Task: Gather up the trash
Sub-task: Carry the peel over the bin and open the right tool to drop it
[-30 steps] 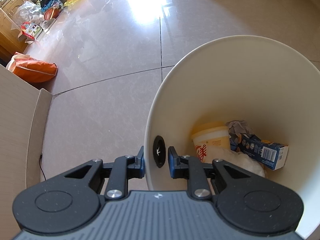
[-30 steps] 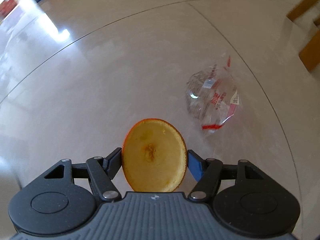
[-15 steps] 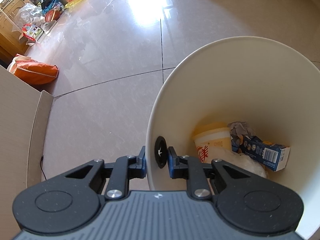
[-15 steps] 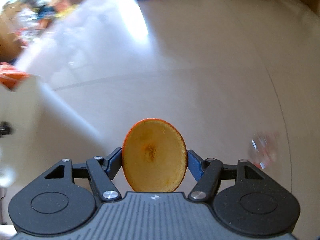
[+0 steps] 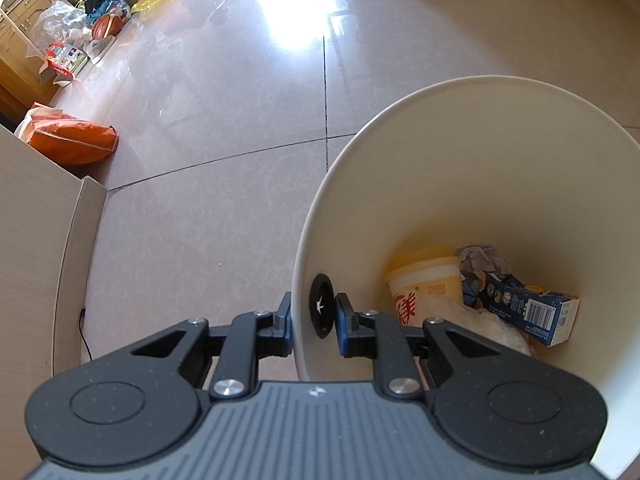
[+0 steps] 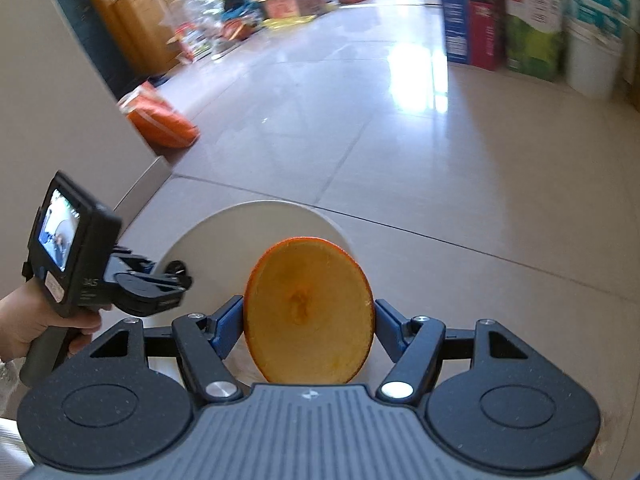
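My left gripper [image 5: 311, 320] is shut on the near rim of a white trash bin [image 5: 500, 152], one finger outside the wall and one inside. Inside the bin lie a yellow cup [image 5: 424, 280], a blue carton [image 5: 528, 308], crumpled paper [image 5: 480, 258] and a clear bag [image 5: 480, 324]. My right gripper [image 6: 308, 320] is shut on an orange peel half [image 6: 310, 316], its pale inner face toward the camera. In the right wrist view the white trash bin [image 6: 216, 236] sits just beyond the peel, and the left gripper [image 6: 176, 276], held by a hand [image 6: 24, 320], grips its left rim.
A beige cabinet side [image 5: 32, 240] stands at the left with a thin cable at its base. An orange bag [image 5: 72, 140] lies on the tiled floor beyond it. Boxes and clutter [image 5: 100, 20] line the far left; cartons [image 6: 520, 20] and a white bucket [image 6: 592, 64] stand far right.
My right gripper has swung with the orange peel from above a plastic wrapper on the floor toward the bin, which now appears right behind the peel. The left gripper has held its grip.
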Motion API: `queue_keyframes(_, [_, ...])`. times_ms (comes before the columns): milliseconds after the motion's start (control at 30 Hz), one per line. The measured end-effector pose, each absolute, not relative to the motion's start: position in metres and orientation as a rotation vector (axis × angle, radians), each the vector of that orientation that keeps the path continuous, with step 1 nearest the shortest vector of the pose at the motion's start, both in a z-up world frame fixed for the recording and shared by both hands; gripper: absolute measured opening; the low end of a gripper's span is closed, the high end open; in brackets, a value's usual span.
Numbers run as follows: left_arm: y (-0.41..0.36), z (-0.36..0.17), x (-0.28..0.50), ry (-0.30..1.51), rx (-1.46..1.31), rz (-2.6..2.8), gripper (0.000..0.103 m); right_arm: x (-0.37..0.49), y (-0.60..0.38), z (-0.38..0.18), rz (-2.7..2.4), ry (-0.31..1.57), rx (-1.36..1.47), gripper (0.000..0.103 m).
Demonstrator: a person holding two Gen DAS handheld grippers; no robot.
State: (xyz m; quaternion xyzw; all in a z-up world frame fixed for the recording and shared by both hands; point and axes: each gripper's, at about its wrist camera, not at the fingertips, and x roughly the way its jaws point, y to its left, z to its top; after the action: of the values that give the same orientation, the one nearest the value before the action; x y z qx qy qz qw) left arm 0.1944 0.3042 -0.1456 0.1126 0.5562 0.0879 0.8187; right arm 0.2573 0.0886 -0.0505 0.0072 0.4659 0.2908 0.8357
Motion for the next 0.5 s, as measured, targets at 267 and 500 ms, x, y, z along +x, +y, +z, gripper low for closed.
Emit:
queue_keyframes(267, [0.307, -0.146, 0.194, 1.183, 0.23, 0.179, 0.018, 0.251, 0.109, -0.049, 0.631, 0.955, -0.073, 0.095])
queue_keyframes(500, [0.306, -0.146, 0.193, 1.183, 0.234, 0.18, 0.018, 0.249, 0.094, -0.045, 0.587, 0.926, -0.082, 0.1])
